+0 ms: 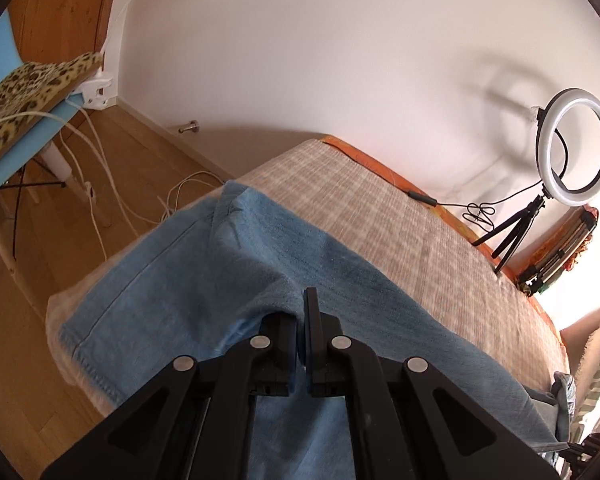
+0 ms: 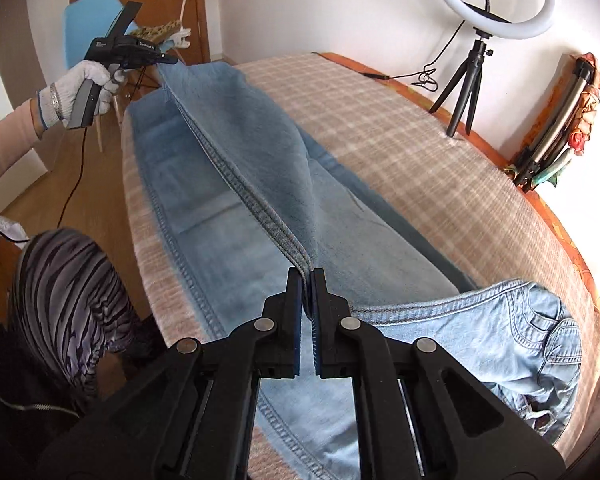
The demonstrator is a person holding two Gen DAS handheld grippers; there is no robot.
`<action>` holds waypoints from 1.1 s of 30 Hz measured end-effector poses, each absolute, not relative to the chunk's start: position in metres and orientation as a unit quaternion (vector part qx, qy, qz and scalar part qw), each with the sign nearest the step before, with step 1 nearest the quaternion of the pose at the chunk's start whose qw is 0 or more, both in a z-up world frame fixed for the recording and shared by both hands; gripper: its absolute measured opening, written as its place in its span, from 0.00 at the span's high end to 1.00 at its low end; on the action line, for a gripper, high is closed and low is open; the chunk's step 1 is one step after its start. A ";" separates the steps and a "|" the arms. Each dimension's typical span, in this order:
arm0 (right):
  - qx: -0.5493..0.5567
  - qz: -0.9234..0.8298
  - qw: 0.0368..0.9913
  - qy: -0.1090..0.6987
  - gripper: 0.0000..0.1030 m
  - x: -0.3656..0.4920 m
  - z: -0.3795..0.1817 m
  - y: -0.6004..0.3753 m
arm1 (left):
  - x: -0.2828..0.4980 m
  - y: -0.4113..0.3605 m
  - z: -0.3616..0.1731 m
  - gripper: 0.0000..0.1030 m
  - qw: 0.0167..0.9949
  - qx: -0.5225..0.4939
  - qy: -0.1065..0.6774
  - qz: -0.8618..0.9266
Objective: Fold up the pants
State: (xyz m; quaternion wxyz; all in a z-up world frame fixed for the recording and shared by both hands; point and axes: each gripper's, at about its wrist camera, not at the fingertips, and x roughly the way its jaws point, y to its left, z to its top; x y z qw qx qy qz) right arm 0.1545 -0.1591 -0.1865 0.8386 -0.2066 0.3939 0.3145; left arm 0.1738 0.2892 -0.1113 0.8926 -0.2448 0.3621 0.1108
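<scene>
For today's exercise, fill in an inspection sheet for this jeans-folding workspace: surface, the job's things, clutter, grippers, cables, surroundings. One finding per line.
Surface: table under a checked beige cloth, orange edge at the far side.
Job's things: light blue jeans lying lengthwise, one seamed edge lifted taut between the grippers; waistband at the right end.
Clutter: ring light on a small tripod, and folded tripods against the wall.
Grippers: left gripper shut on the jeans; right gripper shut on the jeans' seam.
Cables: black lead on the table; white cords on the floor.
Surroundings: white wall, wooden floor, blue chair with a leopard-print cushion.
</scene>
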 end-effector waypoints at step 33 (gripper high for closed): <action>-0.299 0.286 0.783 0.464 0.95 0.135 -0.250 -0.133 | 0.136 0.350 -0.185 0.89 0.835 -0.433 0.317 0.121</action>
